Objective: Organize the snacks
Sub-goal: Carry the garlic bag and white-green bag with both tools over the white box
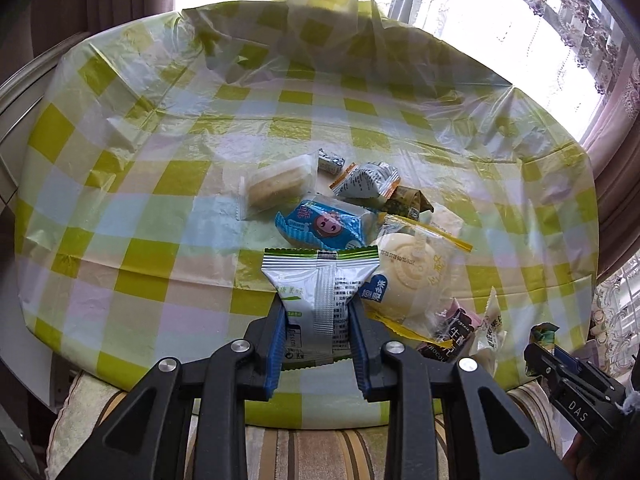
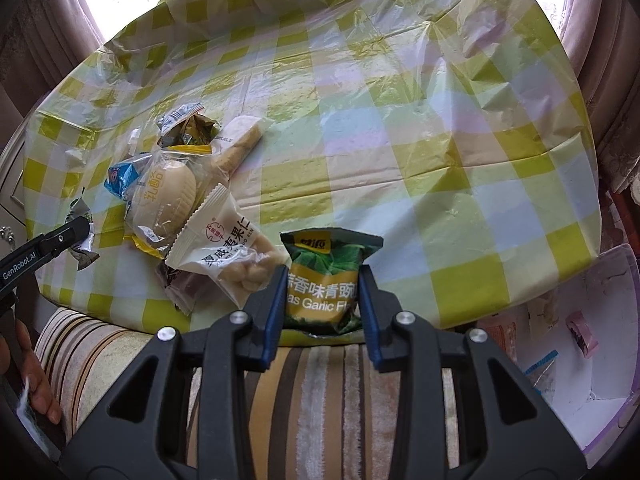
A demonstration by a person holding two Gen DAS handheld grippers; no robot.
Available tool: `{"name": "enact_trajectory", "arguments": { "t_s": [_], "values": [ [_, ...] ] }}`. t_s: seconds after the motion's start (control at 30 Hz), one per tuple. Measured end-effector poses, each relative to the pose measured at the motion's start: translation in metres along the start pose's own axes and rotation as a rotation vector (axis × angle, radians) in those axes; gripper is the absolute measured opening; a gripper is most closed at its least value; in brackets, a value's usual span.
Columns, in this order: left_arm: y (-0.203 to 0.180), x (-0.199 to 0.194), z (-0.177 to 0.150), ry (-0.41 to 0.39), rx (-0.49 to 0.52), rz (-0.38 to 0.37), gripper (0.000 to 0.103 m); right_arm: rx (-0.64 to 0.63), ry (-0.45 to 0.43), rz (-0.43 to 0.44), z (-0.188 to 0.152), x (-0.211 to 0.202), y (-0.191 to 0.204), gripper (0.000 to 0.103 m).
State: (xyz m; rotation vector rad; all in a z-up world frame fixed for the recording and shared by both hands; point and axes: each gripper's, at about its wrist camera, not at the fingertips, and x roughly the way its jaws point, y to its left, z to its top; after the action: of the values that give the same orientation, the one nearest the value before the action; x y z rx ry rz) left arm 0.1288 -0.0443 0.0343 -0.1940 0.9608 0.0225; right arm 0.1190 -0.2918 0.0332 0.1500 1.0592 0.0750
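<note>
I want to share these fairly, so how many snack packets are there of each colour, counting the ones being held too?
Silver packets: 3
Clear wrappers with pale cakes inside: 3
Dark packets: 2
Blue packet: 1
White packet: 1
Green packet: 1
Total: 11

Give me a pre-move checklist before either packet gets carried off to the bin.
1. Left gripper shut on the white-green packet: ok.
2. Right gripper shut on the garlic pea packet: ok.
3. Both packets clear of the snack pile: cannot tell.
4. Clear bin within view at right: ok.
5. Bin has room: ok, few items inside.
6. Grippers apart from each other: ok.
</note>
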Motion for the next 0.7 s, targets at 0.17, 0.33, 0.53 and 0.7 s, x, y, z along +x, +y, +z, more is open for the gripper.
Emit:
{"name": "enact_trajectory", "arguments": {
  "t_s": [0.17,0.33,0.53,0.7],
  "values": [
    [-0.021,-0.008,-0.002,-0.015,0.049,-0.035,0.030,0.008,-0.031,-0.006,-0.001,-0.012,-0.007,0.038],
    [-0.053,-0.013,-0.005,-0.015,0.117,-0.101,0.030,0.037,-0.047,-0.020,-0.004,-0.021,-0.023,0.038],
    [-0.101,-0.016,-0.010,0.001,0.220,-0.200,0.030,0.088,-0.067,-0.058,-0.011,-0.034,-0.052,0.038],
    [-0.141,-0.014,-0.015,0.022,0.301,-0.266,0.030,0.137,-0.069,-0.118,-0.020,-0.043,-0.086,0.038]
  ]
}}
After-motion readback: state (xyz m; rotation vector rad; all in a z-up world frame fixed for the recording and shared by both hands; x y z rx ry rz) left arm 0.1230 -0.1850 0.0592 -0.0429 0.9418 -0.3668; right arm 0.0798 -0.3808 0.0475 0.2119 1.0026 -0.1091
